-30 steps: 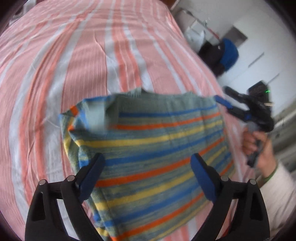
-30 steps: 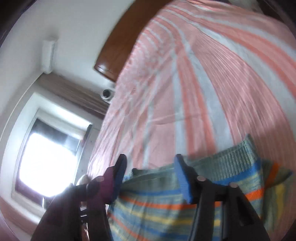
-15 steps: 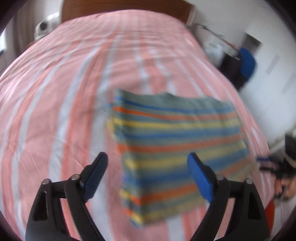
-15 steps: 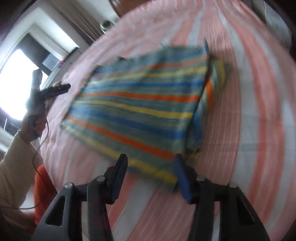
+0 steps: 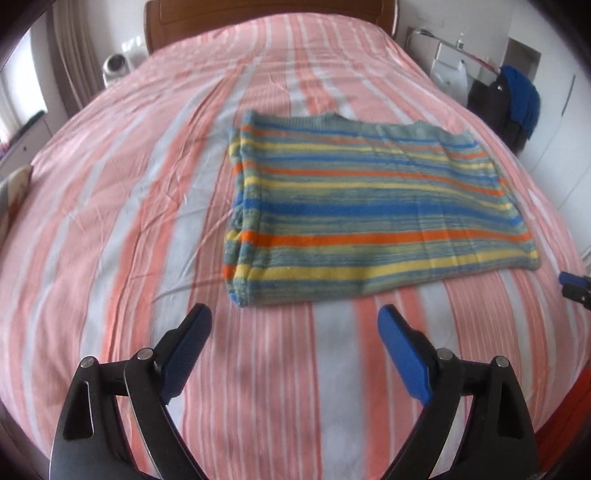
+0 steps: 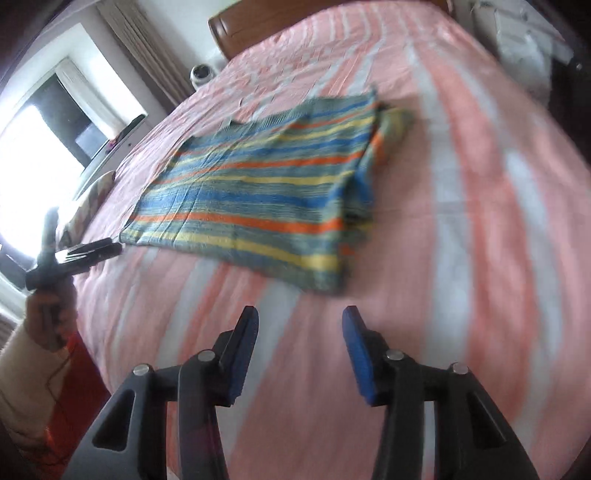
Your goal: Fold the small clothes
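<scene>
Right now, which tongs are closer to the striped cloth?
Left, narrowly: the left tongs almost touch the cloth's corner; the right tongs hover slightly back from its near edge.

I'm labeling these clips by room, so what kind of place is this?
Most likely a bedroom: a bed with a striped sheet and wooden headboard, a curtained window, and clothes hanging by the wall.

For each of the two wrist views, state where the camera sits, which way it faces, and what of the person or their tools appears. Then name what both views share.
Left wrist: rides the left gripper, facing up the bed toward the headboard; shows its own open fingers and the right gripper's tip at the right edge.
Right wrist: rides the right gripper, facing across the bed toward the window; shows the person's left hand.
Shared: the folded striped garment and the bed.
</scene>
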`<state>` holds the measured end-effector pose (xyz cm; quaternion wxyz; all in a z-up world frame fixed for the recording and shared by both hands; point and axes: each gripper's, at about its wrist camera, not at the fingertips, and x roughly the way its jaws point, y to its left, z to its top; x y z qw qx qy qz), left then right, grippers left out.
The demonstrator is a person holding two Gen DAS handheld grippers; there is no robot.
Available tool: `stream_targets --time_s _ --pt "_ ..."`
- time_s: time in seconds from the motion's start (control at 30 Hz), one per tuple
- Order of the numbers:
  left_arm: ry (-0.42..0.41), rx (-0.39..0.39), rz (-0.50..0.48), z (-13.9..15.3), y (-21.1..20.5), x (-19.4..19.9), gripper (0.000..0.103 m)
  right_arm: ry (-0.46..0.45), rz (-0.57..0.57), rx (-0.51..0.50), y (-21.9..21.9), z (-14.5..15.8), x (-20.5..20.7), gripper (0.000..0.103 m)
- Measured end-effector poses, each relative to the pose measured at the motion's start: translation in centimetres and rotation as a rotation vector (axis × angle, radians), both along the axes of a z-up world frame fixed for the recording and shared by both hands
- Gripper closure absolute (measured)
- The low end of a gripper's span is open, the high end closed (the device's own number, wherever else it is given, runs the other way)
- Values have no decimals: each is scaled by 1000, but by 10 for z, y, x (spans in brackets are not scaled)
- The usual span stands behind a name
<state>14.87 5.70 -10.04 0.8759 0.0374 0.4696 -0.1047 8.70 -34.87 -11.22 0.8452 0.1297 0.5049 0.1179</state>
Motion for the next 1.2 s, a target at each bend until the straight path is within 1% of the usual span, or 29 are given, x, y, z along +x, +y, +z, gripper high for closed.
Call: stream_targets --time_s 0.03,0.07,0.1,0.17,0.27,0.3,0.37,0.4,0.43,0.47,0.5,0.53,0.63,0.67,0.7,0.77,0.8,0.83,0.87,0.9,0.97,1.07,1.2 --pt "-2 2 0 1 -3 0 11 -15 -19 -11 -2 2 -10 49" --pt "-9 8 -1 3 -5 -3 11 -23 -32 -17 -3 -1 -10 45" --pt "-17 15 -2 6 -7 -5 11 -34 -47 -32 -4 -1 -15 43" --pt "-31 38 -3 9 -8 -4 11 -48 -76 -66 -8 -6 -24 43" --pt "-47 62 -2 13 -12 -9 10 -48 -122 -74 -18 -16 -39 43" --pt "-53 73 0 14 -14 -13 10 -53 -135 -78 -19 -18 -43 41" --pt "-60 97 11 11 -21 -15 8 -65 -158 -89 -23 -18 -48 31" --pt "-60 110 14 9 -25 -17 8 -70 -175 -87 -24 -18 -50 21" --pt "-57 124 11 6 -30 -19 8 -72 -195 -84 -24 -19 -52 16" --pt "-52 140 2 1 -36 -20 8 -69 -218 -86 -24 -21 -54 5" --pt "-47 161 -14 -5 -44 -23 8 -65 -243 -93 -23 -24 -55 1" --pt "-43 170 -26 -9 -48 -25 8 -60 -266 -108 -22 -27 -56 1" --pt "-31 198 -65 -26 -65 -33 8 -65 -277 -170 -11 -29 -57 0" --pt "-39 203 -68 -30 -68 -35 8 -52 -271 -200 -8 -29 -56 0" --pt "-69 203 -62 -34 -71 -39 8 -45 -260 -227 -4 -30 -55 0" --pt "-97 189 -35 -38 -70 -42 1 -61 -245 -260 0 -32 -58 0" --pt "-93 151 -5 -42 -64 -42 0 -76 -250 -251 -1 -33 -61 0" --pt "-84 98 15 -46 -57 -41 1 -90 -257 -233 -3 -34 -64 0" --pt "-84 37 34 -49 -49 -42 1 -102 -266 -204 -7 -36 -67 0" --pt "-96 2 40 -51 -44 -44 0 -111 -274 -180 -10 -37 -68 0" --pt "-114 11 35 -52 -46 -48 1 -132 -281 -166 -12 -37 -72 0" --pt "-113 18 43 -52 -48 -48 1 -146 -266 -219 -3 -38 -74 0" --pt "-110 10 40 -53 -48 -49 1 -169 -270 -221 -3 -39 -75 0"
